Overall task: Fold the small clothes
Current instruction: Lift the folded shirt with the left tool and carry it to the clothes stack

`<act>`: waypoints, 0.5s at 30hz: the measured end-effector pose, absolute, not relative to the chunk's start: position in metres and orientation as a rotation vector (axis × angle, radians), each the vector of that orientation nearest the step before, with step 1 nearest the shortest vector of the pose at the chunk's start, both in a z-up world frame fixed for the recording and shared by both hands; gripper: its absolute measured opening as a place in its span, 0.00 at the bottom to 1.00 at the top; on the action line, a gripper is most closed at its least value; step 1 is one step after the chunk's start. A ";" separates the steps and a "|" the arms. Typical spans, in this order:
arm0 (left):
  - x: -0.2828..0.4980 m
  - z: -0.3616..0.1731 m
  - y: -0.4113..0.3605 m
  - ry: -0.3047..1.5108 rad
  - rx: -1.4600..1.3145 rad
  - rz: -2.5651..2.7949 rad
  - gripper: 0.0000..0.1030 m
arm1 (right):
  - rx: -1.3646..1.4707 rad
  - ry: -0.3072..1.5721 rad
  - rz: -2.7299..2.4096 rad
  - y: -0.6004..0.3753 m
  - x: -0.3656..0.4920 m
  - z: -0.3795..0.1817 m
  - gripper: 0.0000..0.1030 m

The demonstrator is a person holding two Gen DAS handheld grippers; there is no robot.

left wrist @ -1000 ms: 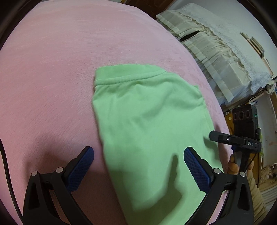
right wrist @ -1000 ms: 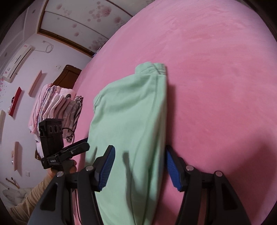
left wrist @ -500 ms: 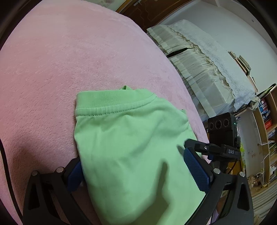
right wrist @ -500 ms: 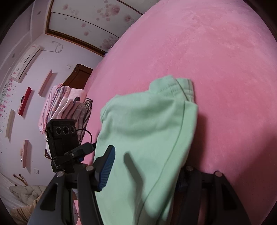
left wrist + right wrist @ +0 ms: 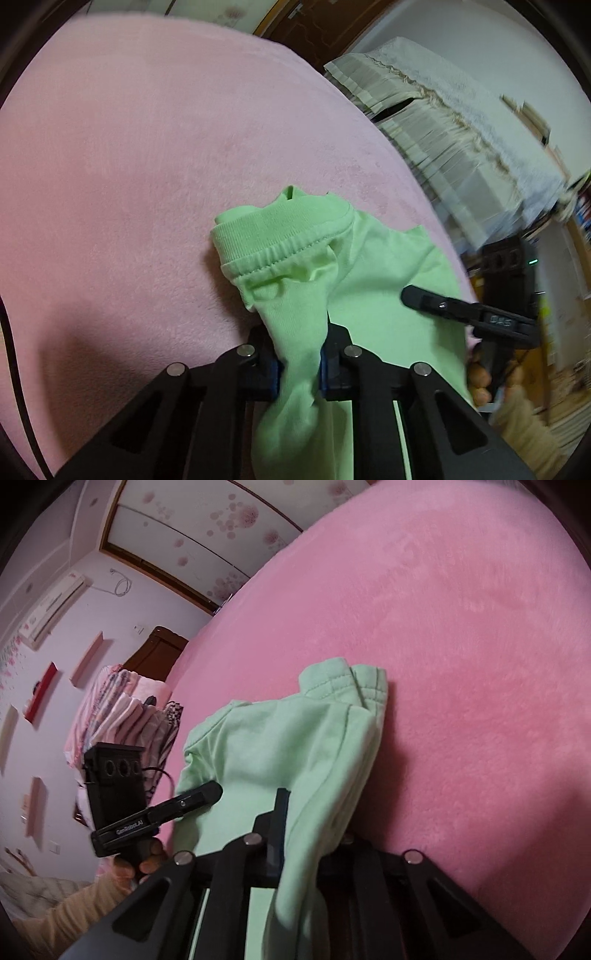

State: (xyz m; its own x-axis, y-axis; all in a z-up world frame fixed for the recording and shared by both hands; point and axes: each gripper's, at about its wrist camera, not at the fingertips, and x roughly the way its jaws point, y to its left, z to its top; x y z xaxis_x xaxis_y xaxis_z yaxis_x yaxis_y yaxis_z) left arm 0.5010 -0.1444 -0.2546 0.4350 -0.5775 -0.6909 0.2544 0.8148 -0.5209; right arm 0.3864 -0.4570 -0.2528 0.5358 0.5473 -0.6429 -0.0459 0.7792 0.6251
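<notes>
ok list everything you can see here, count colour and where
green garment: one, light green, partly folded on the blanket, near edge bunched up between both grippers
blanket: one, pink plush, covers the whole surface under the garment
pleated cover: one, cream with a white lace top cloth, on furniture past the blanket's far edge in the left wrist view
stack of folded cloth: one pile, pink and striped, beside the blanket in the right wrist view
air conditioner: one, white, high on the wall
left gripper: one, black with blue pads, jaws closing with green fabric pinched between them
right gripper: one, black with blue pads, jaws closing with green fabric between them
hand: one in this view, under the left gripper's handle, beige sleeve
</notes>
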 end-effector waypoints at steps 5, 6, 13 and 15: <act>0.484 -0.224 -0.161 0.908 -0.201 -0.457 0.09 | 0.462 0.898 0.307 -0.438 0.373 -0.224 0.07; 0.480 -0.218 -0.160 0.894 -0.190 -0.451 0.09 | 0.448 0.887 0.299 -0.436 0.369 -0.218 0.07; 0.429 -0.144 -0.150 0.753 -0.100 -0.438 0.09 | 0.345 0.770 0.295 -0.402 0.317 -0.142 0.07; 0.408 -0.115 -0.145 0.703 -0.072 -0.440 0.09 | 0.327 0.738 0.301 -0.391 0.299 -0.116 0.07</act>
